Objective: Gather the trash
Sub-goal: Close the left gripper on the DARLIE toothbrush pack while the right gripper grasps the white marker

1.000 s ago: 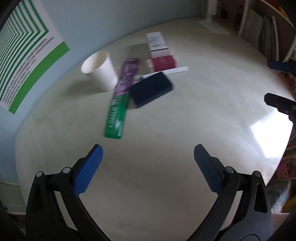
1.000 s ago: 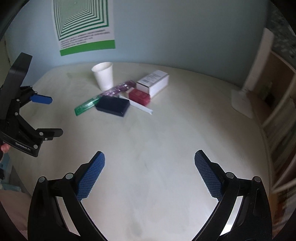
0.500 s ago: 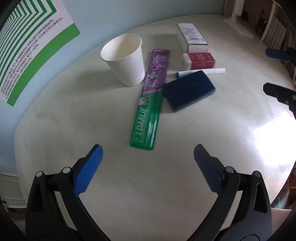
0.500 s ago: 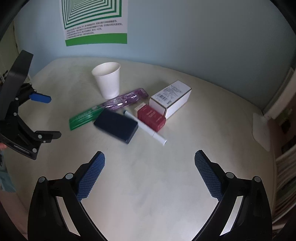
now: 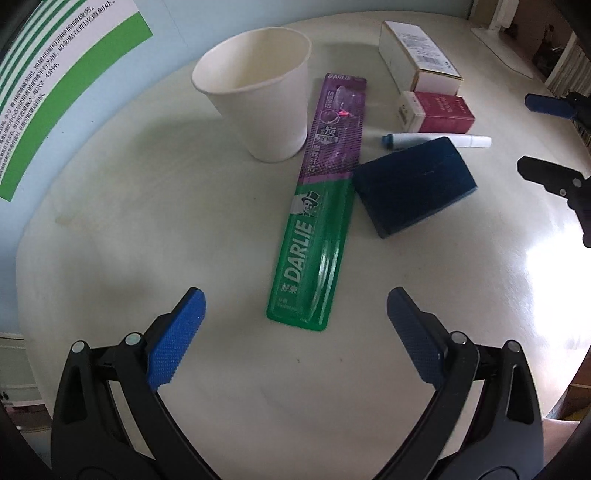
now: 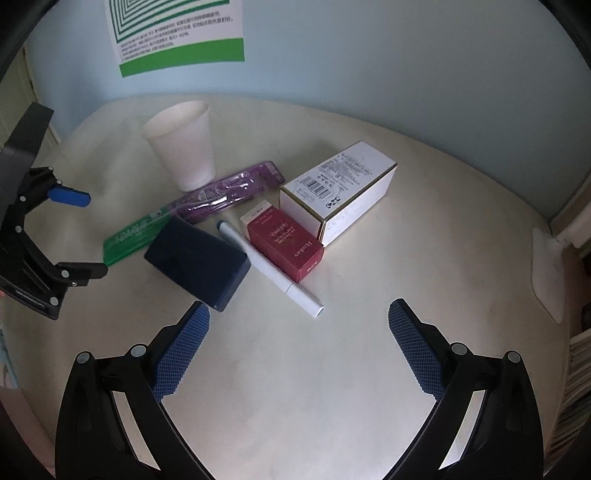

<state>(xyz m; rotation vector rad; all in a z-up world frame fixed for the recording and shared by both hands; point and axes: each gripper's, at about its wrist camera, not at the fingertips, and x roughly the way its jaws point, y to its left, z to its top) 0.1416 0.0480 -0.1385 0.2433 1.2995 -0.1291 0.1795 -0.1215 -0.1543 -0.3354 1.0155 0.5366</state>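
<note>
On a pale round table [image 5: 110, 229] stands a white paper cup [image 5: 258, 99] [image 6: 183, 144]. Beside it lies a green and purple toothbrush pack [image 5: 317, 218] [image 6: 192, 210], a dark blue box [image 5: 413, 184] [image 6: 197, 262], a white pen [image 5: 439, 141] [image 6: 271, 269], a red box [image 5: 436, 111] [image 6: 284, 243] and a white carton [image 5: 417, 59] [image 6: 340, 188]. My left gripper [image 5: 295, 332] is open, just short of the pack's near end. My right gripper [image 6: 299, 343] is open, close in front of the pen and blue box. Each gripper shows at the edge of the other's view.
A green and white poster [image 6: 173, 33] hangs on the light blue wall behind the table. Shelves with books [image 5: 569, 62] stand off the table's far side. A flat white lamp base [image 6: 546, 273] rests near the right edge.
Both grippers have moved in toward the cluster of items, which now looks much larger and nearer. Both stay open and nothing has been taken hold of.
</note>
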